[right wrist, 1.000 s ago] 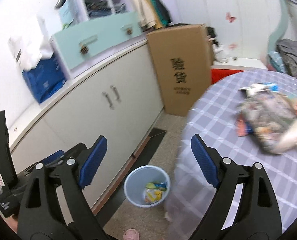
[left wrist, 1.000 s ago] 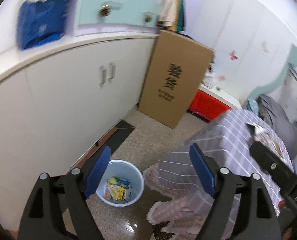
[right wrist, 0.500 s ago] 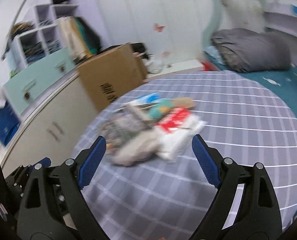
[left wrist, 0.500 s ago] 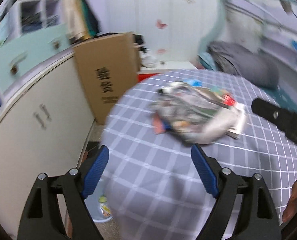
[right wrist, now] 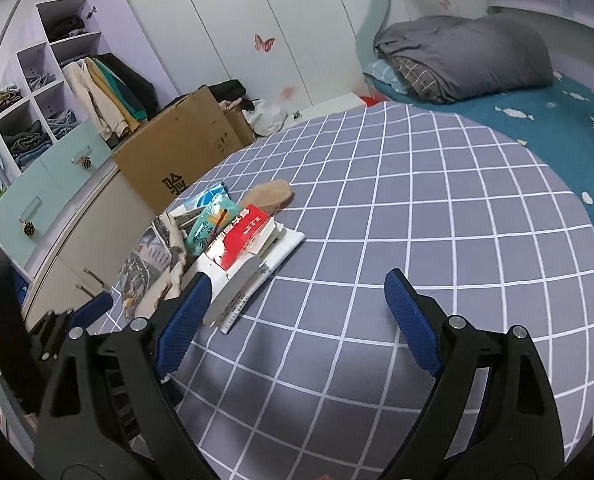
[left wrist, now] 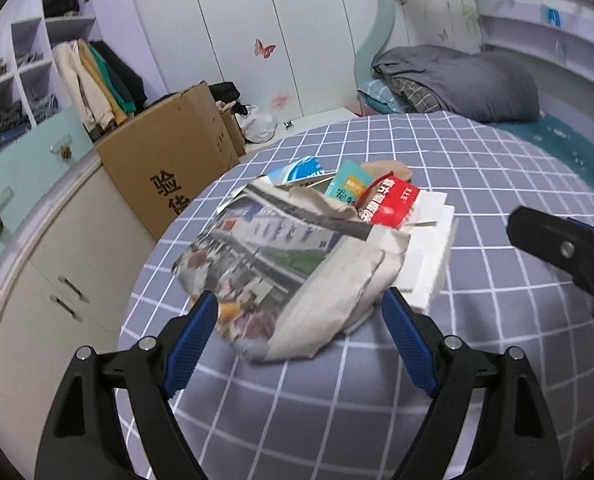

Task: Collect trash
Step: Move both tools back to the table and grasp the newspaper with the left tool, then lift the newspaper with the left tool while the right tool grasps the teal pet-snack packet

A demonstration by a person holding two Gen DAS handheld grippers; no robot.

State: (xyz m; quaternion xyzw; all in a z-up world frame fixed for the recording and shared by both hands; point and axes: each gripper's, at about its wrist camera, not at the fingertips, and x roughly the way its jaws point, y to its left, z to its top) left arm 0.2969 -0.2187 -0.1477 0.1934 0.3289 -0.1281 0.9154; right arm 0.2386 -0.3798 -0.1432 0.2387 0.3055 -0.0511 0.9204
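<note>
A heap of trash lies on the round table's checked cloth [left wrist: 477, 168]. It holds a crumpled newspaper [left wrist: 273, 256], a red packet [left wrist: 391, 200], a teal packet [left wrist: 347, 186], a blue and white wrapper [left wrist: 297, 170] and white folded sheets [left wrist: 429, 256]. My left gripper [left wrist: 297, 312] is open, and the newspaper's near end shows between its blue pads, which do not press on it. My right gripper [right wrist: 297, 284] is open over bare cloth to the right of the heap [right wrist: 233, 236]. Its left fingertip overlaps the white sheets [right wrist: 253, 276] in the picture.
A tall cardboard box [left wrist: 169, 168] stands past the table's far left edge, beside white cabinets [left wrist: 57, 272] and open shelves with clothes [right wrist: 97, 92]. A bed with a grey blanket [right wrist: 465, 56] and teal cover [right wrist: 537, 128] lies behind the table on the right.
Both views swung from the floor bin and the cabinets onto the table, then closed in on the trash heap. Both grippers stayed open throughout.
</note>
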